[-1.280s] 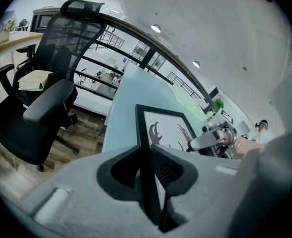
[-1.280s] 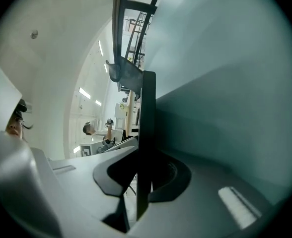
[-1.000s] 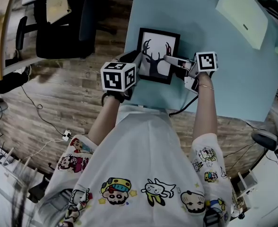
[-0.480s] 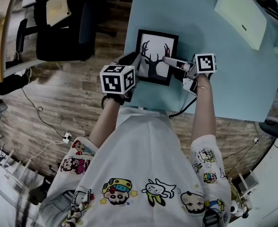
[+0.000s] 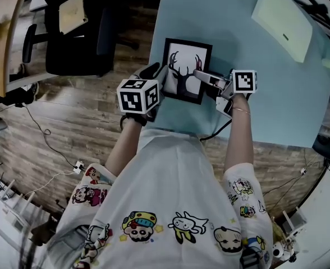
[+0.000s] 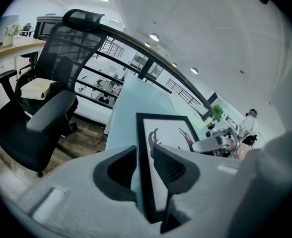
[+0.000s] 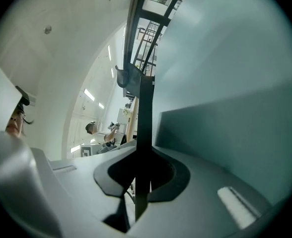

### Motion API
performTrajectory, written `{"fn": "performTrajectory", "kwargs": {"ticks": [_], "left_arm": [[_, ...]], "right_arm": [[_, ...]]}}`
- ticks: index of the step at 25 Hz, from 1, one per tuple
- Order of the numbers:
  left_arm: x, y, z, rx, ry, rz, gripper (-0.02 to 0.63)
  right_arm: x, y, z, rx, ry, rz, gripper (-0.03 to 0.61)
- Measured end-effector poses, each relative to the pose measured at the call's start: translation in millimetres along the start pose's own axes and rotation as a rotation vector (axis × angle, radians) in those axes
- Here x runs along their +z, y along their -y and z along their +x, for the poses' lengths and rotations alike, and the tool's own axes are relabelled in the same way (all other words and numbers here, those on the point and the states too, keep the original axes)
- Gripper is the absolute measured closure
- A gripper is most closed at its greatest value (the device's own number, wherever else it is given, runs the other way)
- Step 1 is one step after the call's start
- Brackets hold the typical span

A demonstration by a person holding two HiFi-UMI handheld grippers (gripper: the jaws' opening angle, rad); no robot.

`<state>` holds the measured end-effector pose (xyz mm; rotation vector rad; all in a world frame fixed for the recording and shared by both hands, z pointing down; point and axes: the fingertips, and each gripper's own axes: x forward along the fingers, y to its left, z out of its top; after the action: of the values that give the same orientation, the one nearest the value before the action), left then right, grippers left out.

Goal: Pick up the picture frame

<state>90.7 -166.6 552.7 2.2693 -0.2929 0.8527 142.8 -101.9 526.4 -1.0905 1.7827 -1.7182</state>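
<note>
The picture frame (image 5: 186, 70) is at the near left part of the table (image 5: 266, 94), straight ahead of you (whether it lies flat on the top cannot be told). A pad (image 5: 282, 20) lies at the table's far right, well apart from the frame. To your left, beside the table, an office chair (image 5: 75, 32) stands on the floor (image 5: 69, 111), with a flat packet (image 5: 72, 13) on its seat.

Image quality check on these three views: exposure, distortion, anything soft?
Head view: dim and flat, barrel distortion bows the table edges, picture frame sharp. Left gripper view: heavy fisheye inside a round black vignette, frame's near end slightly soft. Right gripper view: same vignette, frame seen edge-on as a dark backlit silhouette.
</note>
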Motion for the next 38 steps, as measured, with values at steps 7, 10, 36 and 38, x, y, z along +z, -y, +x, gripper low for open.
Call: {"fn": "performTrajectory", "kwargs": {"ticks": [7,10,36,38], "left_arm": [[17,12,-15,-0.025,0.045,0.043,0.511],[22,17,-22,-0.031,0.067,0.059,0.511],[75,112,-106,-0.087,0.304,0.338,0.511],[76,116,-113,-0.079,0.317,0.378,0.511]], "right_arm": [[3,-12,-9,-0.099,0.041,-0.077,0.529],[5,-17,-15,-0.143,0.064,-0.122,0.53],[9,-140,-100,-0.383,0.341,-0.602,0.531],[9,-149,-104,-0.415,0.368,-0.643,0.531]]}}
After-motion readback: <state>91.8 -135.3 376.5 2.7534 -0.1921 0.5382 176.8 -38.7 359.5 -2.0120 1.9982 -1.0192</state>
